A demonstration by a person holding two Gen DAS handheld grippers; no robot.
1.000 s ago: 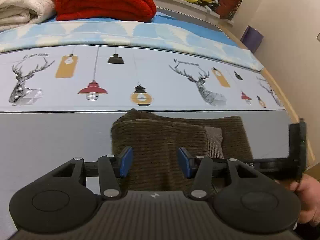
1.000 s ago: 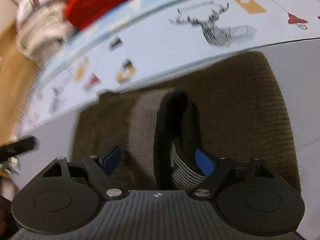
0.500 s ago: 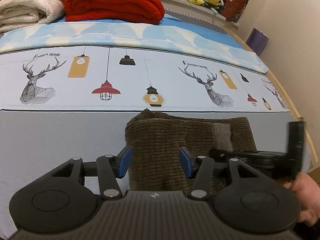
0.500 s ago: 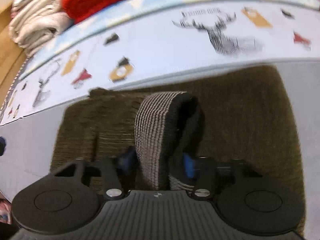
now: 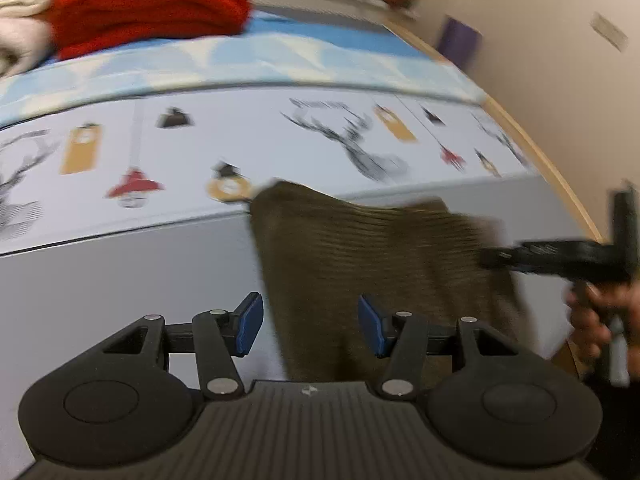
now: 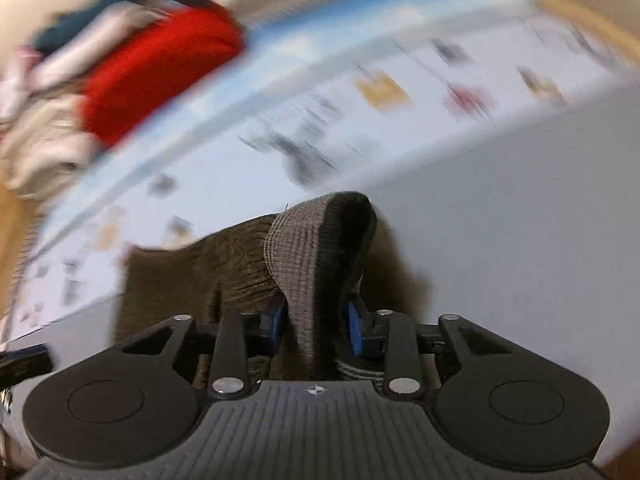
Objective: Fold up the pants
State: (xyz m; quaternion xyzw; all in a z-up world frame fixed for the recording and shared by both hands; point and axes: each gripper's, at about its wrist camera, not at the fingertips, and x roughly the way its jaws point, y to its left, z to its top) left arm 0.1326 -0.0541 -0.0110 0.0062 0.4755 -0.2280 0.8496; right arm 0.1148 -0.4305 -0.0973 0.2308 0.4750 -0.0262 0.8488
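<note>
Behind everything is a bed (image 5: pixel 120 272) with a grey cover and a white sheet printed with deer and hanging lamps. At about 11 o'clock in the left view sits a folded red blanket (image 5: pixel 148 4) beside cream ones.

On the grey part lie the brown ribbed corduroy pants (image 5: pixel 360 256), already folded small. From the left claw they sit at 12 to 1 o'clock.

One second ago the right claw (image 6: pixel 316 322) was wide open around the striped grey waistband (image 6: pixel 304 264). Now its blue pads are squeezed onto that band and grip it, and the band stands up in a hump. In the left view the striped band showed on top of the pants before, but now brown cloth covers it. Both views have gone blurry, so the hands are moving fast.

The left claw (image 5: pixel 310 324) stays open and holds nothing. The left edge of the pants runs between its pads.

I think this means another fold has started, with the right claw pulling the waistband end over the rest.
</note>
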